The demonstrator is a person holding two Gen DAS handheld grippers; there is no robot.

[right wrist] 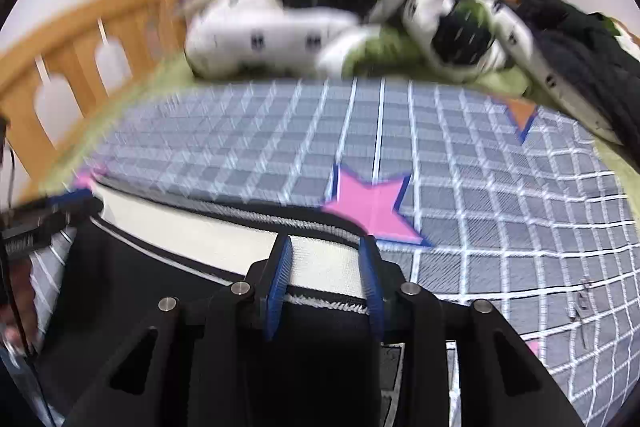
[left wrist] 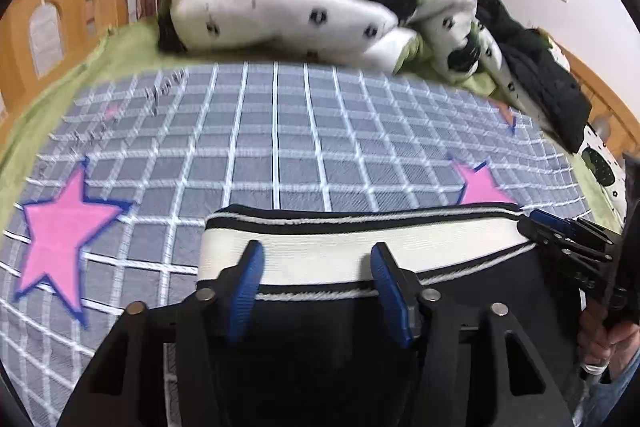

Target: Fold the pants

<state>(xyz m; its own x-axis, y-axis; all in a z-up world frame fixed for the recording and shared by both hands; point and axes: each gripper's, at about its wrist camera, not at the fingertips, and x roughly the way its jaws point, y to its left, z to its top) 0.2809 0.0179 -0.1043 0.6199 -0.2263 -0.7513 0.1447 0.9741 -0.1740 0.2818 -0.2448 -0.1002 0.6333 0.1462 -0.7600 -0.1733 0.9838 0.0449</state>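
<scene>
A rumpled white spotted quilt [left wrist: 280, 7] and dark clothing [left wrist: 548, 83] are lying along the far side of the bed. A grey checked sheet [left wrist: 280, 131] with pink stars is covering the open middle. The pants [left wrist: 352, 247] are lying at the near edge. Left gripper [left wrist: 318, 259] and right gripper [right wrist: 326, 255] are straddling the white waistband, jaws spread.

The left gripper [left wrist: 316, 267] sits at the bottom centre of its own view, its blue pads [left wrist: 248, 287] set apart over a white waistband [left wrist: 340, 247]; whether they press it is unclear. The right gripper [right wrist: 326, 267] sits likewise at lower centre, pads [right wrist: 280, 279] astride the band. A hand [left wrist: 608, 343] shows at the lower right edge.
</scene>
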